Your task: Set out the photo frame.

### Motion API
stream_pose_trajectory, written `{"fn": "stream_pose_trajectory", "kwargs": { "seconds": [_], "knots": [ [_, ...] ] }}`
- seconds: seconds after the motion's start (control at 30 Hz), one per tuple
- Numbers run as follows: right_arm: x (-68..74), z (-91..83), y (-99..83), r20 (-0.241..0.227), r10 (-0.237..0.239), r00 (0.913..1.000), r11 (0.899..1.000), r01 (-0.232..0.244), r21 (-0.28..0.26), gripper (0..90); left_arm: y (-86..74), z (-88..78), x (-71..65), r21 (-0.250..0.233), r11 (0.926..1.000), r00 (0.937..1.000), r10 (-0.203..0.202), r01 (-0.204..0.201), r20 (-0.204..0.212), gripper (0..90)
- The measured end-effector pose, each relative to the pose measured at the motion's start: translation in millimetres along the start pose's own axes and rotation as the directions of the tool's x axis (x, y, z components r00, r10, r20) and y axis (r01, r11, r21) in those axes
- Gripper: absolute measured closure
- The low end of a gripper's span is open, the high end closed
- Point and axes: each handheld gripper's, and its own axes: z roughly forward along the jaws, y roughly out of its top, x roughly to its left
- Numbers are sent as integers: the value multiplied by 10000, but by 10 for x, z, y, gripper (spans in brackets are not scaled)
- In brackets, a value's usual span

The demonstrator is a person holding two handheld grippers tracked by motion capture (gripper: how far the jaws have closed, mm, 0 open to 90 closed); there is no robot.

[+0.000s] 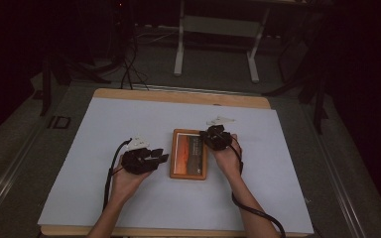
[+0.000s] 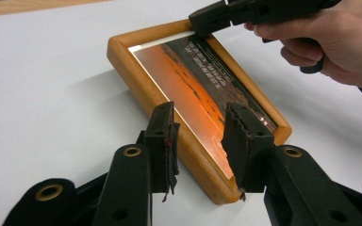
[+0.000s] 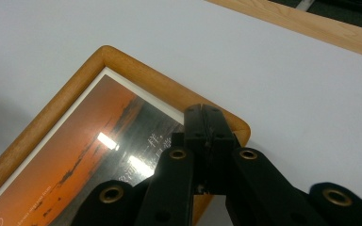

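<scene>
Two grippers are flanking the picture frame point(image 1: 189, 154): we are pressing the right gripper point(image 1: 213, 137), jaws together, onto its far right corner, while the left gripper point(image 1: 159, 159), jaws spread, is hovering at its near left edge.

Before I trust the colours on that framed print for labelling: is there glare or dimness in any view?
High view: dim, background nearly black, the picture frame small. Right gripper view: bright ceiling-light reflections on the glass, beside the shut right tool. Left gripper view: evenly lit, a pale sheen near the open left tool.
</scene>
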Motion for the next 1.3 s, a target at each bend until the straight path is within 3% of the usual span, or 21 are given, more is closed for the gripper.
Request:
{"fn": "stream_pose_trajectory", "kwargs": {
  "seconds": [0.1, 0.2, 0.77, 1.03, 1.3],
  "knots": [
    [3, 6, 3, 1, -33, 10000, 10000, 33, 47, 900, -10, 2, -2, 80, 9998, 9996, -196, 198, -219, 616],
    [-6, 11, 7, -29, 55, 10000, 10000, -55, 66, 900, -20, 5, -6, 238, 9992, 9994, -315, 318, -141, 596],
    [-118, 37, -21, 68, 452, 9990, 9989, -453, 145, 900, -45, 92, -54, 481, 9987, 9993, -160, 176, -336, 536],
    [-206, 72, -82, 236, 766, 9968, 9966, -772, 281, 900, -32, 98, -68, 306, 9985, 9989, -441, 444, -126, 490],
    [-257, 108, -129, 301, 981, 9947, 9941, -993, 431, 900, -20, 151, -145, 299, 9986, 9990, -437, 435, 69, 435]
  ]
}}
